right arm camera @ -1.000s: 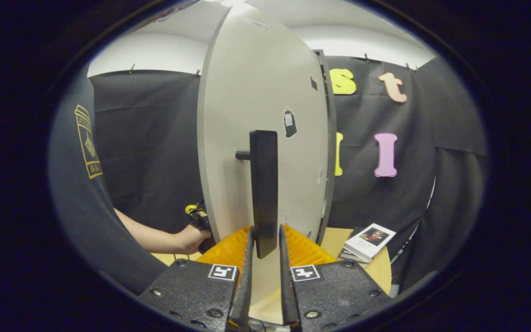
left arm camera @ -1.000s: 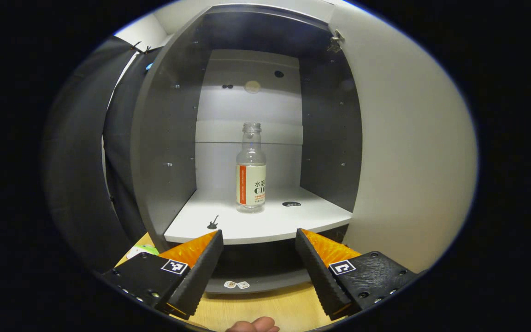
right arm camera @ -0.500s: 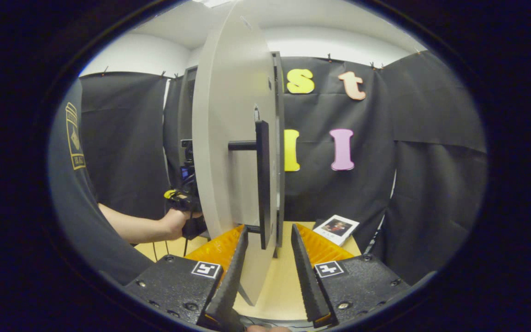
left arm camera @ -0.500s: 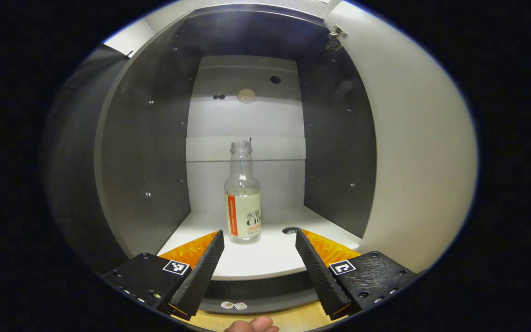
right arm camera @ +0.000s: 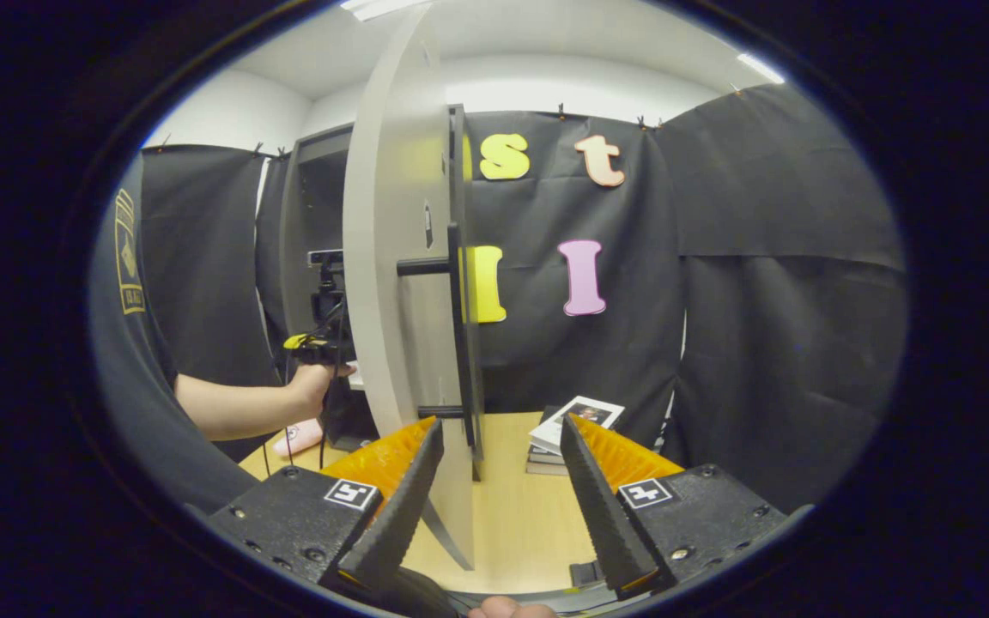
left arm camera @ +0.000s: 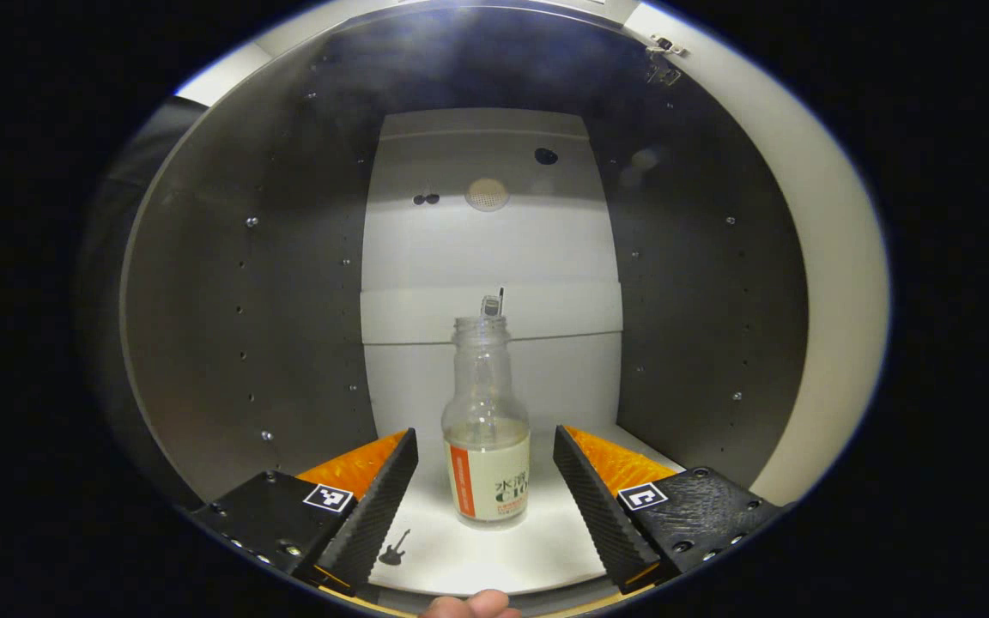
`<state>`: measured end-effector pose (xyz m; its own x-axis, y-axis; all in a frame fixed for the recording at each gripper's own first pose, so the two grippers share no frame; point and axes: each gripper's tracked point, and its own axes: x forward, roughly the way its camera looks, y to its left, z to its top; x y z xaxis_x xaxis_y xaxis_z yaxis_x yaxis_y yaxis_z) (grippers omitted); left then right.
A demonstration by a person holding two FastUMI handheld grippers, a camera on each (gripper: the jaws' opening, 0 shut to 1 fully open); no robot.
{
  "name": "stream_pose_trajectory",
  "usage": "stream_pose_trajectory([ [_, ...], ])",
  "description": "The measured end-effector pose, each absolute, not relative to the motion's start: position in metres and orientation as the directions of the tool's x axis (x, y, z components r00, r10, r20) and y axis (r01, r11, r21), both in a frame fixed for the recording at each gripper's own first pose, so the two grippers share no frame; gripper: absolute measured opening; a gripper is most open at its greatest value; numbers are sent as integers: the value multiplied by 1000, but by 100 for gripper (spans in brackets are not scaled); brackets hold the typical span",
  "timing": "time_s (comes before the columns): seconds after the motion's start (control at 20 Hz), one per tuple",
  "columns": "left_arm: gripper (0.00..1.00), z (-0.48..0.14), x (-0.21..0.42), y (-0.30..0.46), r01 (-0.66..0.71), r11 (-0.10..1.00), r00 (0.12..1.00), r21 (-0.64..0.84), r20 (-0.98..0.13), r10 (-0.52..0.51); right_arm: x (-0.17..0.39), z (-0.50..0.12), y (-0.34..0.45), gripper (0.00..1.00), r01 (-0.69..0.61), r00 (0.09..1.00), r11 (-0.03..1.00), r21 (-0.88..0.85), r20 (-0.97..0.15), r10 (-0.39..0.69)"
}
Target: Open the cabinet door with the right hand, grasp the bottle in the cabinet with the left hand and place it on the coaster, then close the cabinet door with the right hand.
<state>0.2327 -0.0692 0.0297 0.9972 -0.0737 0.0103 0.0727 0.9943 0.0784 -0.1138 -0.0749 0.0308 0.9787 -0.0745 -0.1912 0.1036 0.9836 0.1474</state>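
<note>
Left gripper view: left gripper [left arm camera: 484, 442] is inside the cabinet [left arm camera: 245, 283], fingers spread apart. The bottle [left arm camera: 486, 429] stands upright on the white shelf [left arm camera: 494, 549] between the two fingers [left arm camera: 379, 506], with a gap on each side; neither finger touches it. Bottle is clear, uncapped, with a label low on its body. A small guitar-shaped sticker [left arm camera: 394, 548] lies on the shelf just beside the left finger. Beyond the bottle, the white back panel [left arm camera: 486, 240] carries a round vent and small holes.

Right gripper view: right gripper [right arm camera: 499, 446] has its fingers apart, holding nothing. The cabinet door [right arm camera: 391, 283] stands open, edge-on, its lower edge between the fingers; the black handle [right arm camera: 458, 335] is just ahead, untouched. Farther left, a hand [right arm camera: 310, 382] holds the other gripper at the cabinet opening. Books [right arm camera: 572, 425] lie on the wooden table [right arm camera: 512, 515] behind.
</note>
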Motion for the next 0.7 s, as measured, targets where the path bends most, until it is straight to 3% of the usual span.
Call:
stream_pose_trajectory([
  [0.1, 96, 30, 241, -71, 66, 995, 998, 79, 14, -67, -113, 30, -75, 87, 112, 978, 979, 168, -191, -79],
  [0.25, 96, 24, 252, -74, 57, 994, 998, 94, 8, -58, -111, 28, -80, 97, 122, 975, 981, 151, -203, -90],
  [0.55, 95, 18, 276, -66, 16, 997, 1000, 78, -10, -15, -104, 24, -80, 97, 99, 973, 981, 164, -222, -61],
  [0.65, 78, 19, 274, -70, 17, 997, 1000, 74, -13, -17, -102, 24, -83, 97, 89, 973, 982, 164, -224, -51],
  [0.7, 77, 19, 273, -70, 18, 997, 1000, 73, -15, -17, -104, 25, -84, 97, 78, 974, 982, 169, -223, -39],
])
